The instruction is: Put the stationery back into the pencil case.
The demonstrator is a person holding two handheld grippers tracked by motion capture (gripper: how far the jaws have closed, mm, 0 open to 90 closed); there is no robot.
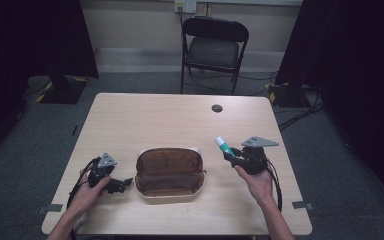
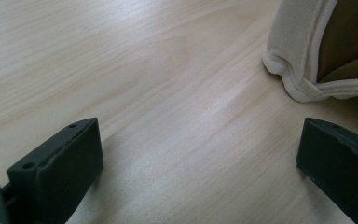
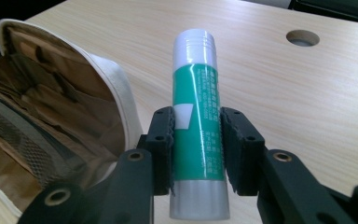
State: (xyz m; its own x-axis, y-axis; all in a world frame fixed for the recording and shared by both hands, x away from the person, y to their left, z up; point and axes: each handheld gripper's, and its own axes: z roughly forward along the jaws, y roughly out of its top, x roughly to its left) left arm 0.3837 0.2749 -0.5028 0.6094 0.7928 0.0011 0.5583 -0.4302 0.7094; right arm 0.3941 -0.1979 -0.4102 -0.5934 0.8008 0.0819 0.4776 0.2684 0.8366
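Observation:
A green and white glue stick (image 3: 196, 126) with a white cap stands between the pads of my right gripper (image 3: 196, 149), which is shut on it. In the high view the glue stick (image 1: 223, 145) is held above the table, just right of the pouch, in my right gripper (image 1: 232, 156). An unzipped cream pouch (image 1: 169, 172) with a brown lining lies flat at the table's middle front; the pouch (image 3: 51, 121) gapes at left in the right gripper view. My left gripper (image 1: 125, 182) rests low left of the pouch, jaws apart over bare wood (image 2: 200, 154), near the pouch's corner (image 2: 303, 70).
The light wooden table (image 1: 150, 120) has a round cable hole (image 1: 217, 108) toward the back right. A black folding chair (image 1: 212, 50) stands beyond the far edge. Cables trail from both grippers toward the person's forearms at the front.

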